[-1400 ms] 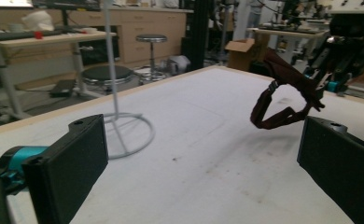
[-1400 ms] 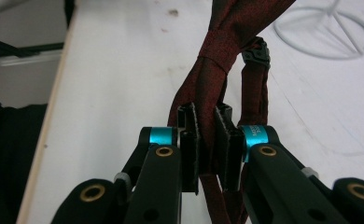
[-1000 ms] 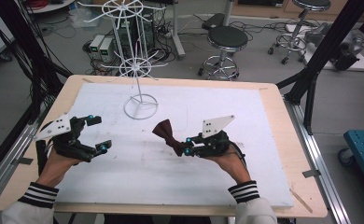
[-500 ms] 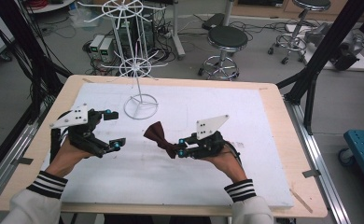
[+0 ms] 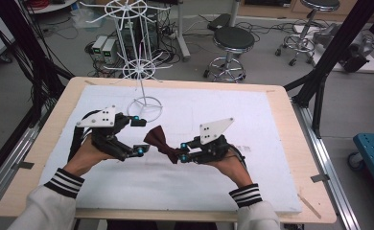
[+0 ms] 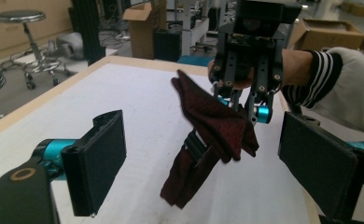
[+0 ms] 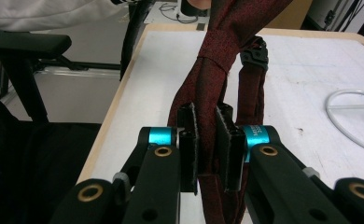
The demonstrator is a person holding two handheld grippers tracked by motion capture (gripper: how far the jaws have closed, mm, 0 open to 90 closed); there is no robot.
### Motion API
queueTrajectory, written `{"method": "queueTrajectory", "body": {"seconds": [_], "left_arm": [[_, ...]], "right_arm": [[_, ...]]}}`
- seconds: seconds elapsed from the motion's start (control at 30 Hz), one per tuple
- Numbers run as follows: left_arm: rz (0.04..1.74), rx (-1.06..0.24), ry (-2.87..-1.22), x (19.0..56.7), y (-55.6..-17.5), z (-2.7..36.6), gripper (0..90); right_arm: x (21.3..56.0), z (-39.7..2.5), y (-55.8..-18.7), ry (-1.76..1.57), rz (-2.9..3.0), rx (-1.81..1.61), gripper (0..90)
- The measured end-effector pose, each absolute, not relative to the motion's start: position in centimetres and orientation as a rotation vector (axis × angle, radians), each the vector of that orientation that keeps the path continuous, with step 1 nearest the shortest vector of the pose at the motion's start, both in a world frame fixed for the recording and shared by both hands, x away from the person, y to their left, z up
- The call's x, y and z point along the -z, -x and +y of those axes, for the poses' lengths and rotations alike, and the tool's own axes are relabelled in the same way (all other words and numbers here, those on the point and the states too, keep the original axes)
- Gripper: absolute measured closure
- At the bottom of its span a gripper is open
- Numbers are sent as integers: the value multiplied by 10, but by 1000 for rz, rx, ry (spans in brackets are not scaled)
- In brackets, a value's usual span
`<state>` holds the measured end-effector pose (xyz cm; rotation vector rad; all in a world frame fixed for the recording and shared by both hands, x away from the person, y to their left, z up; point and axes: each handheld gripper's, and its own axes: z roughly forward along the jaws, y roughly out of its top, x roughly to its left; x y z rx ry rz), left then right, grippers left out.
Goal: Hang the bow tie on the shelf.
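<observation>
A dark red bow tie (image 5: 157,140) hangs just above the white mat, with its strap and clasp dangling below. My right gripper (image 5: 181,154) is shut on one wing of it; in the right gripper view the bow tie (image 7: 220,56) runs up from between the closed pads of that gripper (image 7: 207,142). My left gripper (image 5: 137,135) stands open just left of the tie, one fingertip above it and one below. In the left gripper view its two wide-apart pads flank the bow tie (image 6: 215,133), and the right gripper (image 6: 249,100) faces me from behind it.
A white wire rack stand (image 5: 138,67) rises at the back left, its ring base (image 5: 146,106) close behind the left gripper. The white mat (image 5: 257,120) covers most of the wooden table (image 5: 298,158). Stools and cables stand on the floor beyond.
The left gripper has moved right and closed in on the bow tie, staying open. The right gripper has carried the tie left toward it.
</observation>
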<state>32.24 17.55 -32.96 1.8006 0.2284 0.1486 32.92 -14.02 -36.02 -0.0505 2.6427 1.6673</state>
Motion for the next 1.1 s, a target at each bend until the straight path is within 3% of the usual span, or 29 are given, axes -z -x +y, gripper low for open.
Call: {"method": "queueTrajectory", "body": {"seconds": [0.2,0.43,0.53,0.63,0.73,0.77,0.83,0.9,1.1], "left_arm": [[223,-114,-1822,332,-325,166,160],[211,-57,-1835,333,-326,161,266],[196,-45,-1841,334,-326,159,323],[182,-21,-1854,335,-325,157,449],[154,-28,-1872,336,-324,156,514],[155,-35,-1872,336,-323,156,581],[173,-40,-1876,335,-323,156,595],[177,-55,-1890,334,-322,157,692],[171,-87,-1899,333,-319,157,760]], "right_arm": [[360,-140,-329,64,2640,-1674,813],[359,-141,-328,66,2636,-1673,812],[360,-139,-328,78,2635,-1678,812],[360,-137,-328,97,2638,-1673,812],[361,-136,-328,98,2643,-1669,812],[361,-135,-328,109,2647,-1658,811],[361,-135,-327,91,2659,-1653,809],[361,-135,-328,74,2639,-1652,803],[361,-136,-329,63,2640,-1663,802]]}}
